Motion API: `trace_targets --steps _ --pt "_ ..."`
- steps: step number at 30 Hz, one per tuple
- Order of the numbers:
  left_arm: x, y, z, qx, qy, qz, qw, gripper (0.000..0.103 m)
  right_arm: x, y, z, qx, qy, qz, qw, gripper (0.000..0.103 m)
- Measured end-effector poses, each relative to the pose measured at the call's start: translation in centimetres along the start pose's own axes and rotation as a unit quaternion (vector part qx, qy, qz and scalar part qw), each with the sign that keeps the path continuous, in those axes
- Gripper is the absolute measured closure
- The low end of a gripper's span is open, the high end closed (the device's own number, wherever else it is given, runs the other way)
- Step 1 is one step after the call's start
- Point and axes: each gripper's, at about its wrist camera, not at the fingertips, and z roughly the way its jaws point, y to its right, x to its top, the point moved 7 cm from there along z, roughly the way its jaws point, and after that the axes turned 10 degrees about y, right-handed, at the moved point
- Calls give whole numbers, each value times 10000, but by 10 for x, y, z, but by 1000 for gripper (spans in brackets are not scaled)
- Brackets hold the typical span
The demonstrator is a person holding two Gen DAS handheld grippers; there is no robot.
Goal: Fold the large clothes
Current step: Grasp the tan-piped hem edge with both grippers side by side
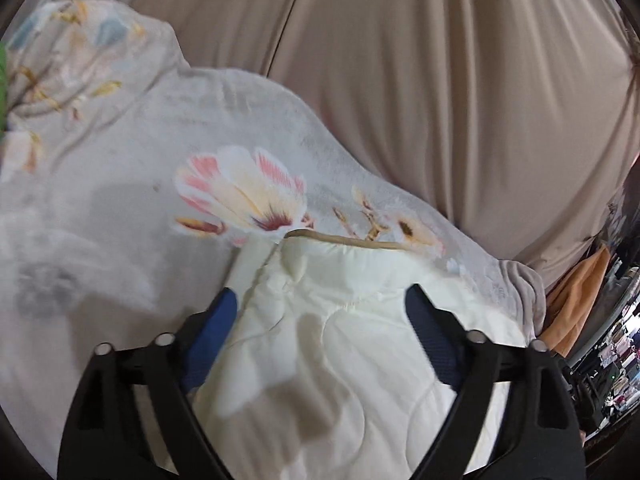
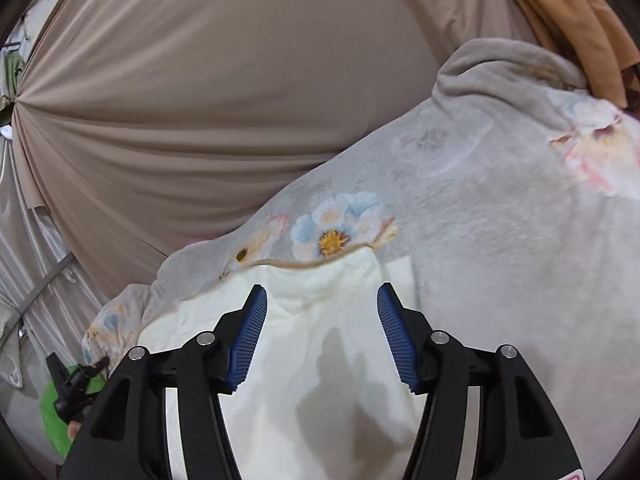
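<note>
A large grey blanket with printed flowers (image 1: 120, 200) lies spread on a beige sheet. Its cream quilted underside (image 1: 340, 340) is turned up, and a tan trim edge (image 1: 348, 240) runs across it. My left gripper (image 1: 320, 292) stands wide open just over the cream side, with its blue pads clear of the cloth. In the right wrist view the same grey blanket (image 2: 500, 240) and cream side (image 2: 320, 360) fill the lower half. My right gripper (image 2: 322, 288) is open there too, near the trim edge (image 2: 304, 264), and grips nothing.
The beige sheet (image 1: 440, 100) (image 2: 200, 100) stretches behind the blanket in taut folds. An orange cloth (image 1: 576, 300) (image 2: 560, 8) lies past the blanket's far corner. At the lower left are a green thing (image 2: 56, 420) and a black device (image 2: 72, 384), and cluttered shelves (image 1: 612, 360) show at the right.
</note>
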Motion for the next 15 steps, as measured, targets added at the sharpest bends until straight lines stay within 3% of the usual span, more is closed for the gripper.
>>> trace_targets --steps 3,7,10,11,12,14,15 --pt "-15 -9 -20 79 -354 35 9993 16 -17 15 -24 -136 -172 31 9998 41" --pt "-56 -19 -24 182 -984 35 9950 20 -57 29 -23 -370 -768 111 9963 41" --pt "-74 -23 -22 469 -1124 266 9922 40 -73 21 -15 -373 -1053 -175 9936 58" --pt "-74 -23 -24 574 -1110 376 9915 51 -74 18 -15 -470 -1004 -386 9931 72" --pt "-72 -23 -27 650 -1094 474 9907 69 -72 11 -18 -503 -953 -639 9921 90" --pt "-67 -24 -37 582 -1081 449 9914 90 -64 3 -32 -252 -749 -559 9953 93" --pt "-64 -24 -45 538 -1077 431 9918 92 -59 1 -40 -144 -664 -475 9966 94"
